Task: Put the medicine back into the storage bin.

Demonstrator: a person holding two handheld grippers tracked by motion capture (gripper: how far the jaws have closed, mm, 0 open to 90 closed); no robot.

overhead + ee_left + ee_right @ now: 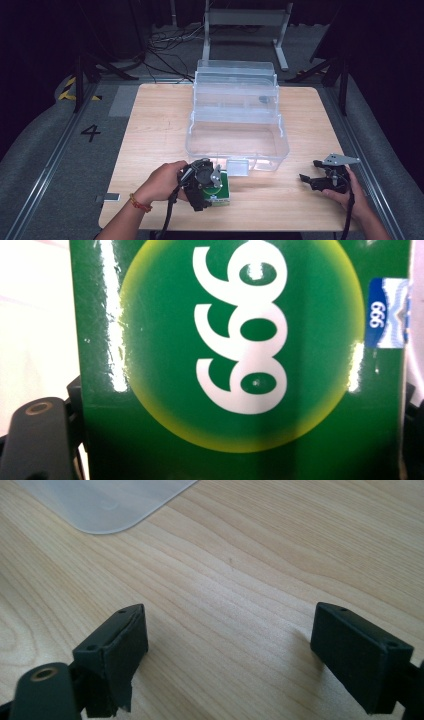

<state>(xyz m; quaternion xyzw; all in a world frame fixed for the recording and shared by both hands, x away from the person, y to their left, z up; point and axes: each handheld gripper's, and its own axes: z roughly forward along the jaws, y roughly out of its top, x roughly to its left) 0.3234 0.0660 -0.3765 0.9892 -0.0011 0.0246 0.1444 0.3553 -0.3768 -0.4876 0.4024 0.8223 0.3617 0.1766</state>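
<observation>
Green 999 box [240, 360] clamped in left gripper [207, 182], just in front of the clear tiered bin [237, 145], not yet inside; right gripper [230, 650] gapes empty.

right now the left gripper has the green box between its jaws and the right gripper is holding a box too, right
Not quite. The left gripper does have the green box between its jaws, but the right gripper holds nothing: the right gripper view shows its jaws spread wide with only bare table between them.
</observation>
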